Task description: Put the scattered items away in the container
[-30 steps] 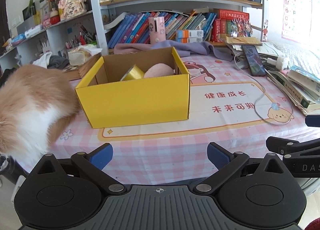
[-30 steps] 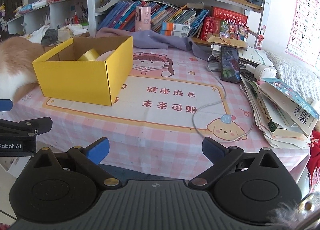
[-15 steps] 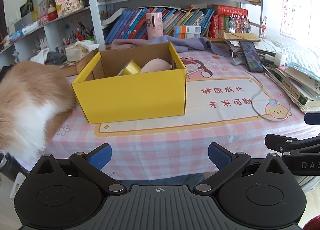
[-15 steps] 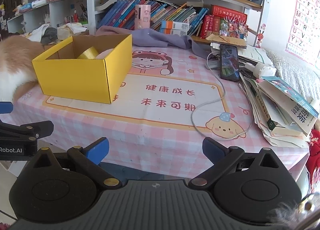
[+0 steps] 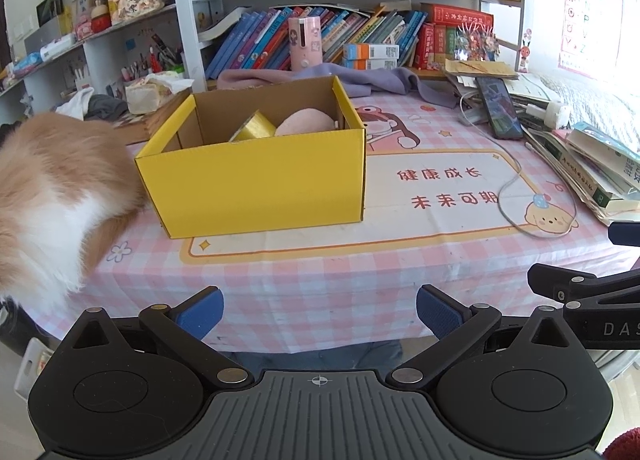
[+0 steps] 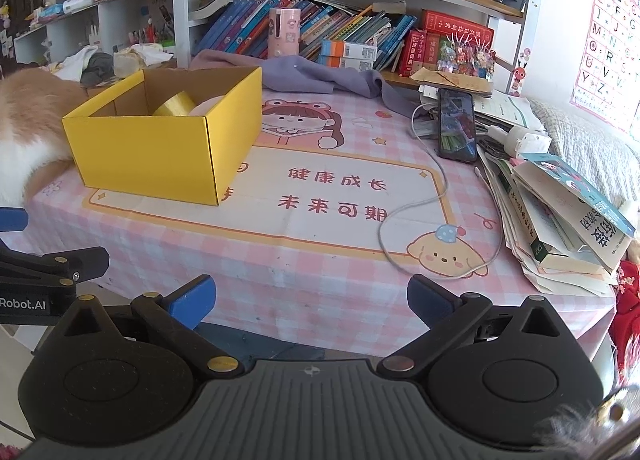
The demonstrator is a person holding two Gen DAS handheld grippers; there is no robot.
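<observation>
Both jaws apart, yellow box (image 5: 256, 183) contents half-hidden

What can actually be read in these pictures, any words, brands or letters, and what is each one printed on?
"健康成长" and "未来可期": on the pink checked tablecloth.
"Robot.AI": on the left claw in the right wrist view.
"DAS": cut off at the frame edge, on the right claw in the left wrist view.
Alphabet letters, such as "Z" and "V": on the wall chart.
Book spines and the stacked books: too small or blurred.
</observation>
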